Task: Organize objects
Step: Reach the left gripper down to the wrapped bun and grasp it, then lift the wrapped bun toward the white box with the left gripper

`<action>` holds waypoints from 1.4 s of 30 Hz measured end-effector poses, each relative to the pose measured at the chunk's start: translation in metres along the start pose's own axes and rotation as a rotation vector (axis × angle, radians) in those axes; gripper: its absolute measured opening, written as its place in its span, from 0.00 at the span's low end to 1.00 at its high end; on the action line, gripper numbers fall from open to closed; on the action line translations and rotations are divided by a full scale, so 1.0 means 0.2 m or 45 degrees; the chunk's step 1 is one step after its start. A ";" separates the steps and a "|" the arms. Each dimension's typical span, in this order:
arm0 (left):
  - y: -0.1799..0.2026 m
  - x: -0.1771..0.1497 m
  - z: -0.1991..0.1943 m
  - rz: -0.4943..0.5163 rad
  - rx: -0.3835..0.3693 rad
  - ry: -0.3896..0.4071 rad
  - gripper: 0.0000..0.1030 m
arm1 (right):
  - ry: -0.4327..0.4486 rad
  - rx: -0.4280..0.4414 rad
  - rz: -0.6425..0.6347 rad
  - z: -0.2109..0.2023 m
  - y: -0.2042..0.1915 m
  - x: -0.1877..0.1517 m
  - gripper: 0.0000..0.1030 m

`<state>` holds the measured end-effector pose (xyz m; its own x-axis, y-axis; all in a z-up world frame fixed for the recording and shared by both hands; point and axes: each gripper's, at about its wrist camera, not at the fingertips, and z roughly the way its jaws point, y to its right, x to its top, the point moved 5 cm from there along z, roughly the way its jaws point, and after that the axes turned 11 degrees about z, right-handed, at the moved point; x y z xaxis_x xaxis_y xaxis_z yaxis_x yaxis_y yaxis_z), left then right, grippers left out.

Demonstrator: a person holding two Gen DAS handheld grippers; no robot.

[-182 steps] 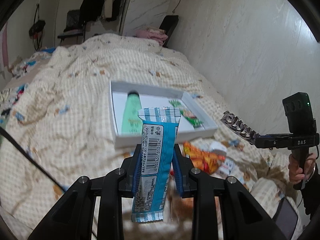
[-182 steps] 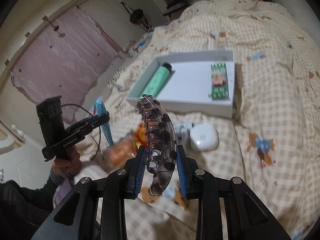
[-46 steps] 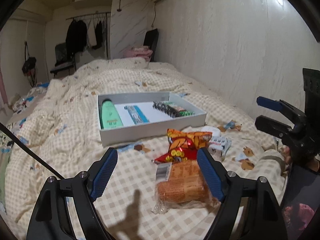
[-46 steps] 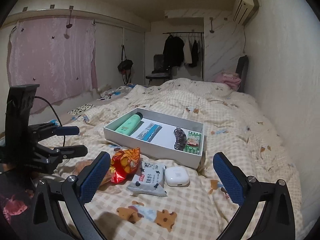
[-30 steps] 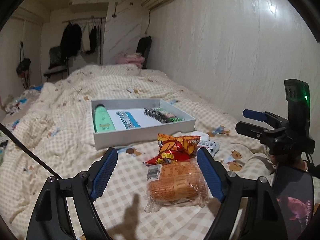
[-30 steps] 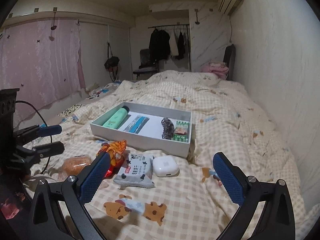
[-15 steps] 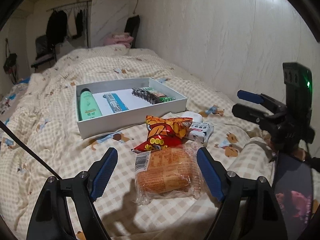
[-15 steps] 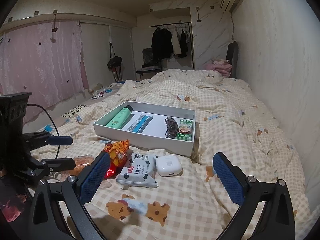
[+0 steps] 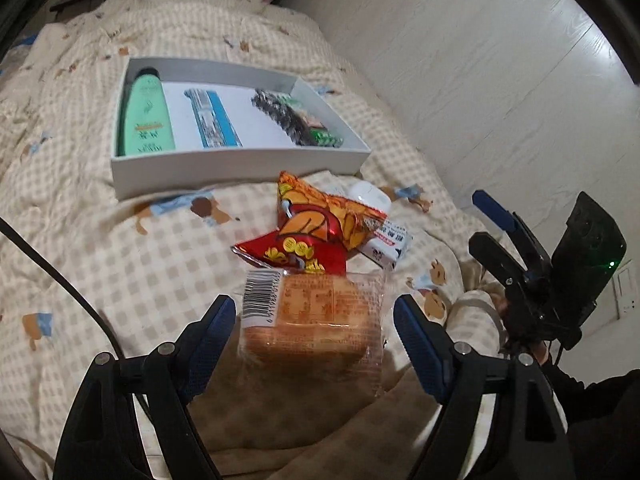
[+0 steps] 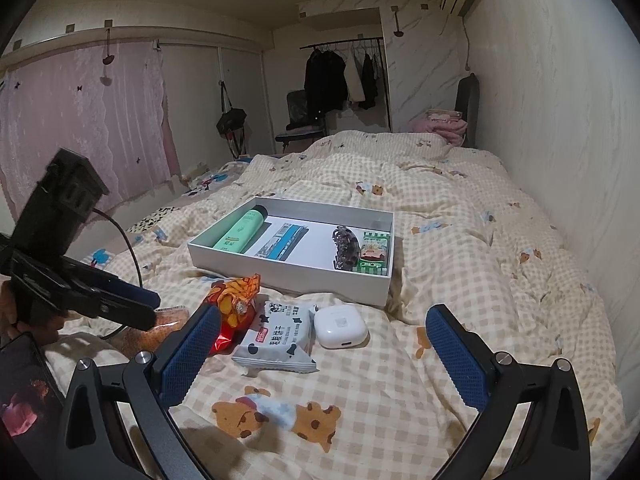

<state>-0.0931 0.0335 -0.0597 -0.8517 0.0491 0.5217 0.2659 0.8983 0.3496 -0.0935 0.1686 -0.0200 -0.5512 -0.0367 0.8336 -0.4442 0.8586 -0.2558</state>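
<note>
The left gripper (image 9: 312, 320) stands spread, its pads flanking but clear of the wrapped bread (image 9: 312, 316) on the checked quilt (image 9: 100, 248). The right gripper (image 10: 324, 344) hangs wide apart above the cookie pack (image 10: 278, 338) and white earbud case (image 10: 340, 326), before the white box (image 10: 288, 270).

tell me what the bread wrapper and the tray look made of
Bread wrapper: looks like thin clear plastic film, glossy; the loaf shows through it and it crinkles at the edges.
Tray: probably matte white cardboard, with flat straight walls and sharp corners; rigid plastic cannot be ruled out.
</note>
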 end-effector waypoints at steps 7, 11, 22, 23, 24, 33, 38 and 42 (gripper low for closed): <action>0.00 -0.01 0.05 0.000 0.015 -0.080 0.70 | -0.016 -0.004 -0.006 0.01 0.00 0.00 1.00; 0.01 -0.02 0.00 0.025 0.037 -0.042 0.68 | -0.024 -0.004 -0.009 0.01 -0.01 -0.01 1.00; -0.20 0.19 -0.25 -0.164 0.272 0.287 0.68 | -0.042 -0.006 -0.002 0.03 -0.01 -0.01 1.00; -0.21 0.20 -0.25 -0.192 0.243 0.301 0.68 | -0.044 -0.009 0.000 0.03 -0.01 -0.01 1.00; -0.22 0.21 -0.25 -0.214 0.223 0.317 0.68 | -0.045 -0.013 0.000 0.03 -0.01 0.00 1.00; -0.27 0.21 -0.18 -0.118 0.490 0.321 0.68 | -0.049 -0.010 0.018 0.03 0.01 0.00 1.00; -0.29 0.16 -0.09 -0.124 0.500 0.263 0.68 | -0.052 -0.012 0.018 0.03 0.01 0.00 1.00; -0.28 0.13 -0.01 -0.111 0.515 0.174 0.68 | -0.064 -0.009 0.019 0.04 0.01 0.00 1.00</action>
<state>-0.1292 -0.0167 -0.0647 -0.7881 -0.0683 0.6117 -0.0259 0.9966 0.0780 -0.0990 0.1658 -0.0250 -0.5928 -0.0495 0.8039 -0.4310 0.8627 -0.2647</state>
